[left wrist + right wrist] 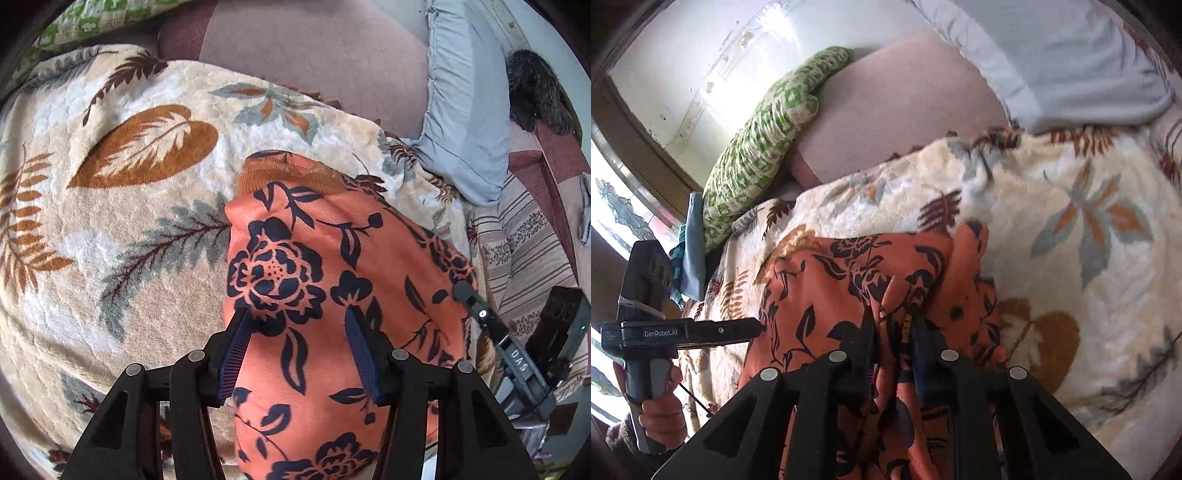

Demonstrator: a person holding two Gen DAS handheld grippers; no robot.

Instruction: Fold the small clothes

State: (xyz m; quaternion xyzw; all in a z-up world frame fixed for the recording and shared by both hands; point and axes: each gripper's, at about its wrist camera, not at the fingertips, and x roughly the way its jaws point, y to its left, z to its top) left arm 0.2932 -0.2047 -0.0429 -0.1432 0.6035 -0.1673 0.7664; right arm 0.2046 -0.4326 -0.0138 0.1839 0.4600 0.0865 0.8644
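Blanket under wide left claw

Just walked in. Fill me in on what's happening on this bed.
A person is folding a small orange garment with a dark navy flower print on a cream fleece blanket patterned with leaves. The right hand-held gripper is closed on a bunched ridge of the fabric. The left hand-held gripper is open, its fingers spread over the cloth with nothing pinched. A grey-blue pillow lies at the far side of the bed.
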